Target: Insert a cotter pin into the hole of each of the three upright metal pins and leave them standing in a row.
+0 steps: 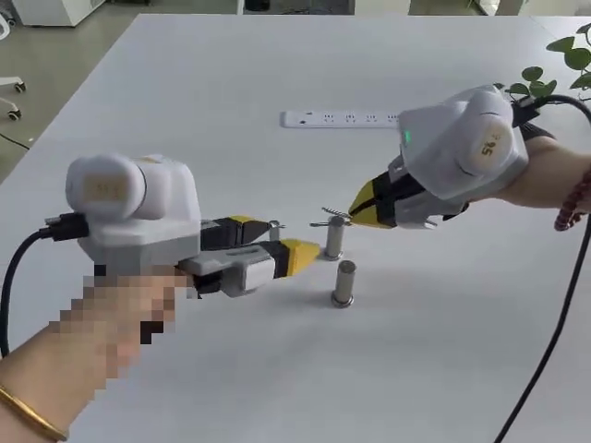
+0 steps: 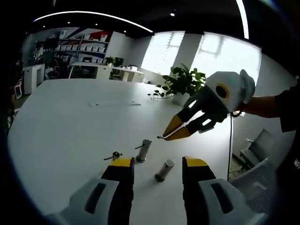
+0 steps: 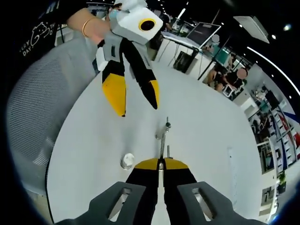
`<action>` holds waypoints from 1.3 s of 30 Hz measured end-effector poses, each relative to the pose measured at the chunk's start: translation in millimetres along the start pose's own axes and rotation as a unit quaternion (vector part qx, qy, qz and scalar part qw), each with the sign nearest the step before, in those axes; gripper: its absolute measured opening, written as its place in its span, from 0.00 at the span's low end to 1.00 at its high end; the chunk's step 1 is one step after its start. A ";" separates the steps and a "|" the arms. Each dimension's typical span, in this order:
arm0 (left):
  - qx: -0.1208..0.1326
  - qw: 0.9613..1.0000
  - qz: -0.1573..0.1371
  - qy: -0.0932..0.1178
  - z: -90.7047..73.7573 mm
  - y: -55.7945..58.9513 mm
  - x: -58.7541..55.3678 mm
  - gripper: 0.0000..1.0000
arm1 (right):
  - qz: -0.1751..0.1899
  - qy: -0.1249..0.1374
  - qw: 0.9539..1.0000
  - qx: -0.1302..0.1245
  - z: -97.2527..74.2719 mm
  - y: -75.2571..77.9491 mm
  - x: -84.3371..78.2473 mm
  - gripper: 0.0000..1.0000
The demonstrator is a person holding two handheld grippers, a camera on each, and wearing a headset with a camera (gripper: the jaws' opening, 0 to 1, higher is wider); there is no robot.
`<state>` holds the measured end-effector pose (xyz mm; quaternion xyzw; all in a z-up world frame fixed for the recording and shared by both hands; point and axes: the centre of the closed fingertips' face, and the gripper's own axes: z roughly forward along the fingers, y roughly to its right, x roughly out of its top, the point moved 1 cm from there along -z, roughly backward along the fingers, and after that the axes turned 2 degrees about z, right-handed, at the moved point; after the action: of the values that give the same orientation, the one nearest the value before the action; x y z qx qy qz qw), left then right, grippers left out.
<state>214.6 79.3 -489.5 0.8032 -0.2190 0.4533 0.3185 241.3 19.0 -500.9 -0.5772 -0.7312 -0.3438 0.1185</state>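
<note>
Clenching a cotter pin (image 1: 332, 214) between its shut jaws, the right gripper (image 1: 355, 214) is holding it level at the top of the middle metal pin (image 1: 334, 244), 1 of 3 standing upright in a short row on the white table (image 1: 185, 111). The left gripper (image 2: 158, 161) is hovering released, jaws apart and grasping nothing, with the far metal pin (image 2: 116, 156), which is carrying its own cotter pin, just beside 1 jaw; the near metal pin (image 1: 343, 283) is standing bare.
</note>
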 end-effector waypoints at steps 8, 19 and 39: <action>-0.009 0.999 -0.043 0.004 4.2 3.3 5.6 0.28 | -0.042 0.007 0.999 -0.009 -3.4 -7.1 15.5 0.00; -0.033 0.994 -0.105 0.011 8.1 13.6 11.1 0.15 | -0.074 0.011 0.997 -0.011 -7.1 -12.1 23.9 0.00; -0.042 0.994 -0.099 0.013 14.9 16.3 11.1 0.01 | -0.083 0.011 0.996 -0.010 -5.0 -13.4 25.6 0.00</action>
<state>218.4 56.6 -480.5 0.8012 -0.1530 0.4200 0.3977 219.9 34.0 -487.5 -0.5119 -0.7718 -0.3659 0.0917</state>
